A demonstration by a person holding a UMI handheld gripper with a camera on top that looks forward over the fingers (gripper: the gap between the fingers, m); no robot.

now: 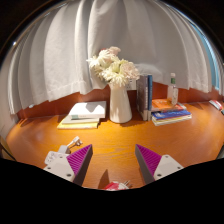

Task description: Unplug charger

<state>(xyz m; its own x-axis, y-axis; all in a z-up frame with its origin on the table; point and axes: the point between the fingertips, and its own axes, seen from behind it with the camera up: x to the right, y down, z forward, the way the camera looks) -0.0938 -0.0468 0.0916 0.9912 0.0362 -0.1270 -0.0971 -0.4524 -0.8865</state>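
My gripper [113,155] is open above a wooden table [110,138], with the magenta pads [80,158] set wide apart. A small red and white object [115,185], perhaps the charger, lies low between the fingers near their base. Most of it is hidden, and neither finger touches it. I see no socket or cable.
A white vase of white flowers [120,100] stands beyond the fingers. A stack of white books [85,113] lies to its left. Upright books [145,97], flat books [171,115] and a small bottle [172,90] are to its right. Pale curtains [60,50] hang behind.
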